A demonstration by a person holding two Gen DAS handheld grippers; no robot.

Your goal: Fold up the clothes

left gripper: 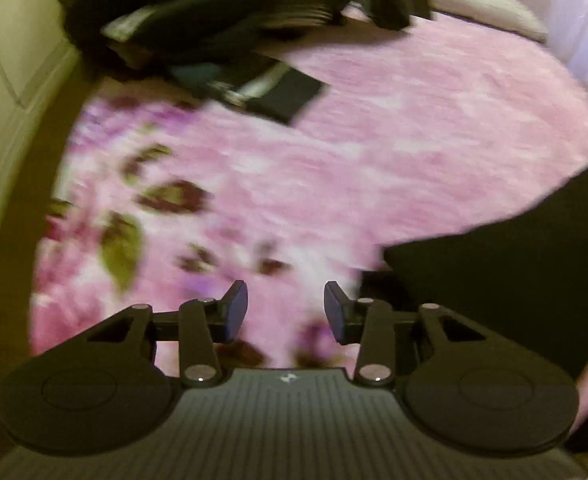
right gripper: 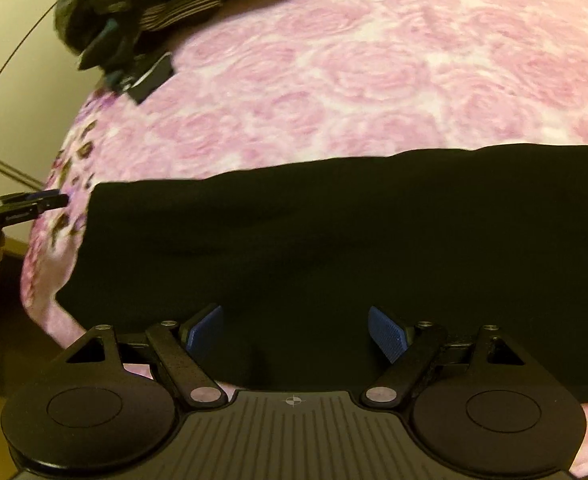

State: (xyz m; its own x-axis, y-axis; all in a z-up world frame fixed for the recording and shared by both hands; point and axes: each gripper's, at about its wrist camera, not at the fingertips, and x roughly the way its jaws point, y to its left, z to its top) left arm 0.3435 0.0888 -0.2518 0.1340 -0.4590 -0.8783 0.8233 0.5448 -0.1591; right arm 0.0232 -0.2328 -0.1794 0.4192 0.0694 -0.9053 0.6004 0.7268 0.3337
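A black garment [right gripper: 334, 232] lies flat in a long folded band across the near part of the pink rose-patterned blanket [right gripper: 374, 80]. My right gripper [right gripper: 296, 328] hovers over its near edge, open wide, with nothing between its blue pads. In the left wrist view the garment's left end [left gripper: 514, 272] shows at the right. My left gripper [left gripper: 285, 304] is over bare blanket [left gripper: 374, 140] just left of that end, open and empty. The left gripper [right gripper: 49, 200] also appears at the left border of the right wrist view, beside the garment's left end.
A heap of dark clothes [left gripper: 197, 20] sits at the far left of the bed, also seen as the clothes heap [right gripper: 133, 8]. A pale pillow [left gripper: 486, 4] lies at the far right. A cream panelled wall [left gripper: 5, 80] runs along the bed's left side.
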